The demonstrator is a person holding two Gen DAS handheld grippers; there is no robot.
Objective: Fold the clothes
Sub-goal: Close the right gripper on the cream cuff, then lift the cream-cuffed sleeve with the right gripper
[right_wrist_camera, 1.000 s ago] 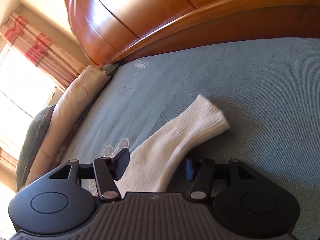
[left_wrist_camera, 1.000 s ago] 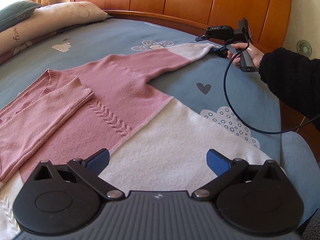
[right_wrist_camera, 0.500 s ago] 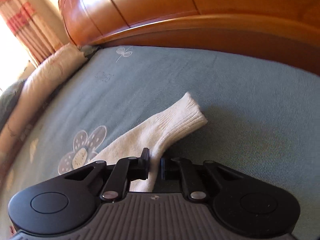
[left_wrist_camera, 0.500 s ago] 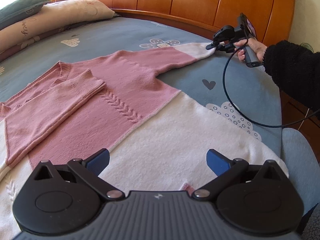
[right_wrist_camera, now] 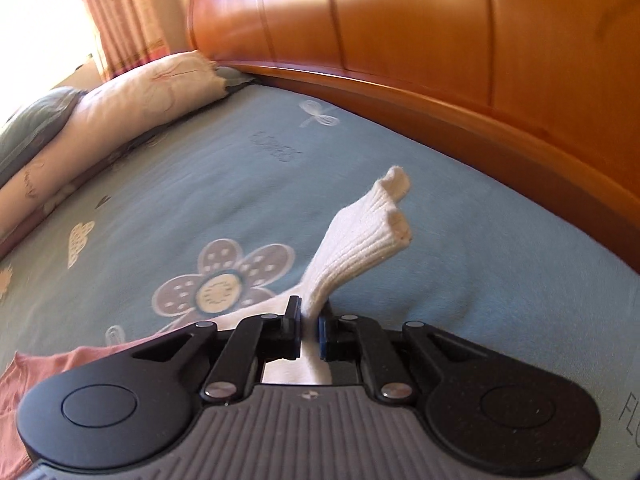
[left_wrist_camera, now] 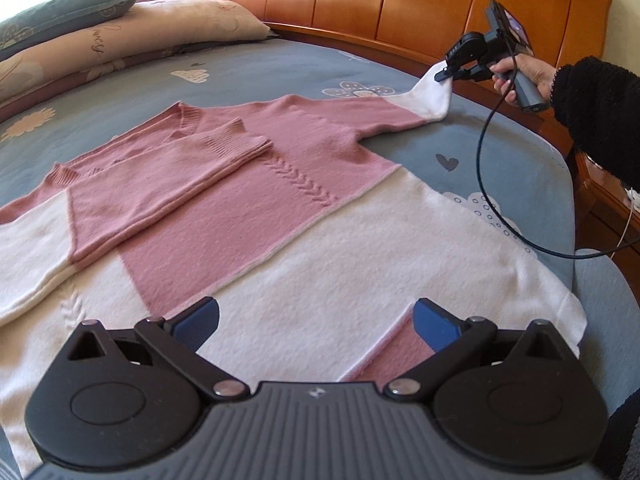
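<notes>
While the pink-and-white sweater (left_wrist_camera: 280,200) lies spread flat on the bed (left_wrist_camera: 500,168), one sleeve (left_wrist_camera: 168,188) is already laid across the chest, its ribbed end resting near the neckline, so the first fold is judged complete. The other sleeve (left_wrist_camera: 372,116) is stretched out toward the wooden headboard (left_wrist_camera: 380,4), and its white cuff (right_wrist_camera: 360,236) is clamped between the pads of the right claw (right_wrist_camera: 309,330), which is held by a hand (left_wrist_camera: 520,72) in a dark sleeve; in the right wrist view the cuff is seen raised clear of the blue bedcover, bunched where the pads pinch it. The left claw (left_wrist_camera: 316,320) is shown with its blue pads wide apart and nothing between them, hovering over the white lower part of the garment near the hem. A cable (left_wrist_camera: 484,184) hangs from the right handle and droops over the bed corner. Pillows (left_wrist_camera: 120,40) are stacked at the far edge, apart from the garment. The work is judged to be at an early-to-middle stage: the second sleeve remains to be carried across the body, and the body itself remains to be folded, hem toward collar. Whether the back of the sweater lies smooth cannot be told.
</notes>
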